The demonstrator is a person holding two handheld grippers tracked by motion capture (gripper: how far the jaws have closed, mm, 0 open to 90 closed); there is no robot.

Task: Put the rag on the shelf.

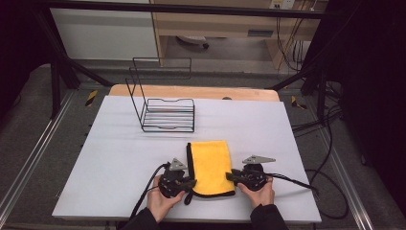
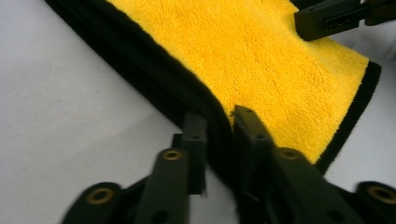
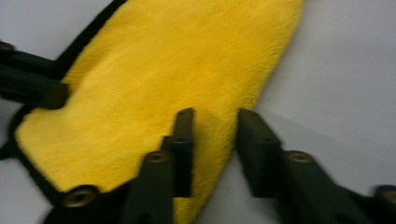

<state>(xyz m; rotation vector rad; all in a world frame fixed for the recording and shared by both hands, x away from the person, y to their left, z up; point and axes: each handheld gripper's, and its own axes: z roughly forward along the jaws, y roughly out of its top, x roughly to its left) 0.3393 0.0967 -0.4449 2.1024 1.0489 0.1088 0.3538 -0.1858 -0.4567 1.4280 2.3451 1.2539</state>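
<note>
Lit evenly from above in the high view; counter [image 1: 119,158] rendered bright, surroundings left dark at both sides. Soft, short shadows cast beneath the wire rack [image 1: 165,115]. No glare recorded. Slightly grainy overall. Motion blur noted in the right gripper view, strongest along the cloth [image 3: 163,84] pile; nearest parts softened in the left gripper view, cloth texture kept sharp.

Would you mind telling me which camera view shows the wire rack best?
The high view: the black wire rack stands whole on the table, beyond the yellow cloth. The two gripper views look at the cloth instead.
</note>
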